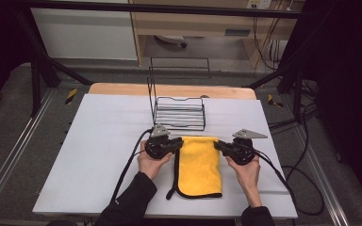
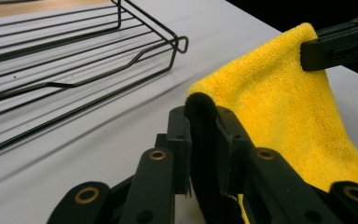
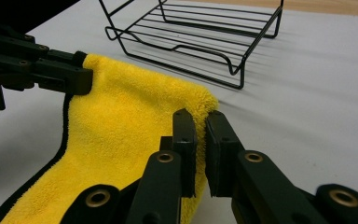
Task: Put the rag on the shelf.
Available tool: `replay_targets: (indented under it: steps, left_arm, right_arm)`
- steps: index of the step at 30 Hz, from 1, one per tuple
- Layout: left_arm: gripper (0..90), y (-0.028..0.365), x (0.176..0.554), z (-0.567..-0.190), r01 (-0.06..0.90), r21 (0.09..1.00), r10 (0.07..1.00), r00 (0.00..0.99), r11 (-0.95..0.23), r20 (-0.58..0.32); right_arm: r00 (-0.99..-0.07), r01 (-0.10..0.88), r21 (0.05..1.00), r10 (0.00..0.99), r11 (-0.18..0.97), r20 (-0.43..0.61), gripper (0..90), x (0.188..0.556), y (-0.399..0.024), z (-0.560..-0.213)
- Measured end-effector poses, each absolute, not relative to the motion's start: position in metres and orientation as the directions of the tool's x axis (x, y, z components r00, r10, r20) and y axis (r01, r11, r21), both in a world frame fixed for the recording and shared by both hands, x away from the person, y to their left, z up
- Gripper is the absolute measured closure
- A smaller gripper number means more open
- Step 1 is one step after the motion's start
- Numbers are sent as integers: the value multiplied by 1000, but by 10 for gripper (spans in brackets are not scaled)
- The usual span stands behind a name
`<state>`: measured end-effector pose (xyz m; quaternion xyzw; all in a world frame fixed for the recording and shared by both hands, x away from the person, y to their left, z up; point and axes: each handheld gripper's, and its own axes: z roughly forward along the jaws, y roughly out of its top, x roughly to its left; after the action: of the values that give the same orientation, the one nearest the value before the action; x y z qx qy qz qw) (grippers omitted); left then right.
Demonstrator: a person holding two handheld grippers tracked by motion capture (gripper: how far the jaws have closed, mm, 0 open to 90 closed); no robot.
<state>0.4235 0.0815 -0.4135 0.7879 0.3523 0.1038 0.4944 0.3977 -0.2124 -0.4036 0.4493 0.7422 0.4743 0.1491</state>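
Note:
A yellow cloth (image 1: 198, 167) with a black hem lies folded on the white table top (image 1: 103, 141), its near end toward the person. My left gripper (image 1: 177, 144) is shut on the cloth's far left corner; in the left gripper view the black hem (image 2: 201, 105) sits pinched between the jaws (image 2: 203, 119). My right gripper (image 1: 218, 146) is shut on the far right corner, where yellow pile (image 3: 121, 135) bunches at its jaw tips (image 3: 200, 122). Both far corners are raised slightly off the table. Each gripper view shows the other gripper clamped across the cloth's edge.
A black wire rack (image 1: 179, 113) stands just beyond the cloth, close to both grippers' tips. Cables (image 1: 127, 169) trail from the grippers toward the table's front and right edges. Bare white surface lies to the left and right of the cloth.

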Motion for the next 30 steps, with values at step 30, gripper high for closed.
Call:
replay_targets:
  steps: [30]
  left_arm:
    - [781, 92, 402, -372, 335, 928, 649, 745, -165, -153]
  right_arm:
    - [-577, 369, 922, 806, 113, 133, 842, 371, -208, -359]
